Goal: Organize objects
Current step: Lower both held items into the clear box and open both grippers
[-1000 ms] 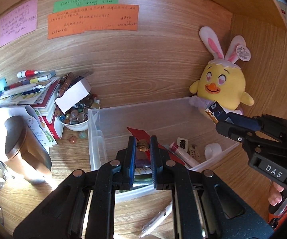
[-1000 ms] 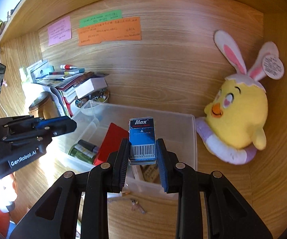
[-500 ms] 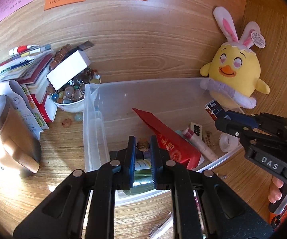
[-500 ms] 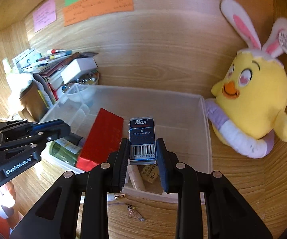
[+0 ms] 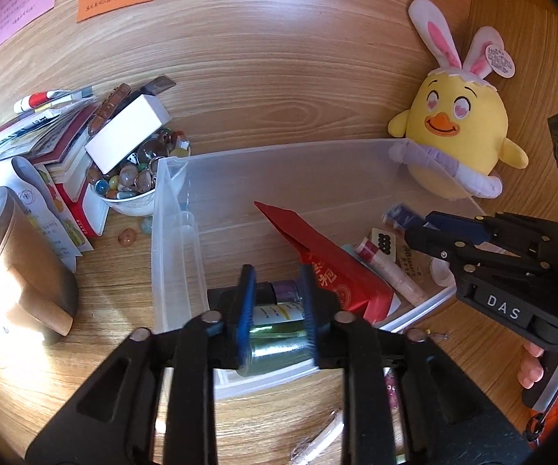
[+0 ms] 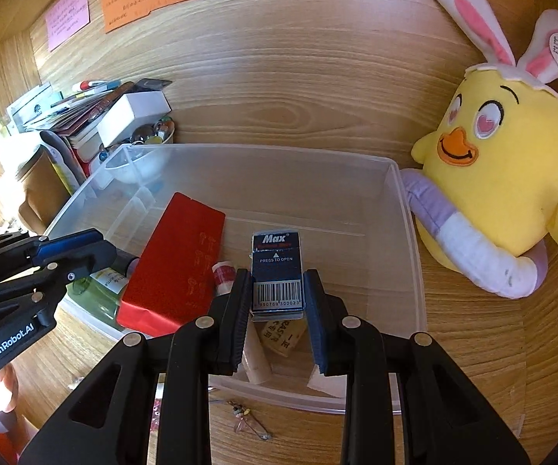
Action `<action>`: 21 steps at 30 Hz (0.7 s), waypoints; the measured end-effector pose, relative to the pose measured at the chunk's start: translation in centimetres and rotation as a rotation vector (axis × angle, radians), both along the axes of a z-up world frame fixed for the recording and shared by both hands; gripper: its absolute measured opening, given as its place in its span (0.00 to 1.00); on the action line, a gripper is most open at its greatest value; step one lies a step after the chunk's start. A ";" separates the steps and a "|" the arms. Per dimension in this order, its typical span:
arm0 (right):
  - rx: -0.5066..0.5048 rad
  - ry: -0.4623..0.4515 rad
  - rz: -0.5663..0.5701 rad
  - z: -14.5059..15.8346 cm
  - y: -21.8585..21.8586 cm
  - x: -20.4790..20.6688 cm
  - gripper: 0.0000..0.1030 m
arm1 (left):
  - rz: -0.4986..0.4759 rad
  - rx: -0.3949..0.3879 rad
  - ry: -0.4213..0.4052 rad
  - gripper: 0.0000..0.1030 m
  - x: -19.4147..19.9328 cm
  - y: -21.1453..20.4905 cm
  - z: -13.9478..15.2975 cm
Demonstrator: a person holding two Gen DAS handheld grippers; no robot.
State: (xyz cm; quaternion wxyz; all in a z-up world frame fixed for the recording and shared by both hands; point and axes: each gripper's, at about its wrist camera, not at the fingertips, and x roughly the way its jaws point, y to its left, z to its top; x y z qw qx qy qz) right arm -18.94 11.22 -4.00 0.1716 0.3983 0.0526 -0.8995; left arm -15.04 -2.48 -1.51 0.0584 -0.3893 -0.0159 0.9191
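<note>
Right gripper (image 6: pixel 277 302), jaws narrow and clamped on the flat sides of a small "Max" box (image 6: pixel 276 271), probably light, stiff and slick, held over the clear bin (image 6: pixel 409 232); left gripper (image 5: pixel 277 310) opening around a green bottle (image 5: pixel 279 333) at the bin's near-left corner.

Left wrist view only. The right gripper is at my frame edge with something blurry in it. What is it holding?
Observer: The right gripper is shut on a small dark blue box printed "Max", with a barcode.
Operator: Over the bin?
Observer: Yes, over the clear bin; a wooden tag shows just below it.
Operator: My bottle?
Observer: The green bottle lies on its side beside the red packet, between the left gripper jaws, which are opening.
</note>
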 end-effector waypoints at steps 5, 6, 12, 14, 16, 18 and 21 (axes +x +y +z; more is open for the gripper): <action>-0.012 -0.013 0.010 0.2 0.1 0.1 0.32 | 0.000 0.006 0.021 0.44 0.6 0.0 0.5; -0.015 -0.012 0.011 0.3 0.2 0.2 0.36 | 0.000 0.006 0.027 0.46 0.7 0.0 0.6; -0.014 0.009 0.020 1.2 0.0 1.1 0.45 | -0.005 0.009 0.051 0.59 1.8 0.4 1.5; -0.017 0.016 0.022 1.6 0.0 1.5 0.47 | -0.007 0.015 0.051 0.66 2.2 0.4 1.8; -0.021 0.024 0.021 2.0 0.1 2.0 0.51 | -0.007 0.023 0.055 0.72 2.7 0.3 2.1; -0.019 0.036 0.022 2.4 0.3 2.6 0.53 | -0.005 0.030 0.058 0.72 3.2 0.1 2.3; -0.011 0.053 0.028 2.9 0.4 3.6 0.55 | -0.003 0.028 0.062 0.73 4.0 -0.1 2.5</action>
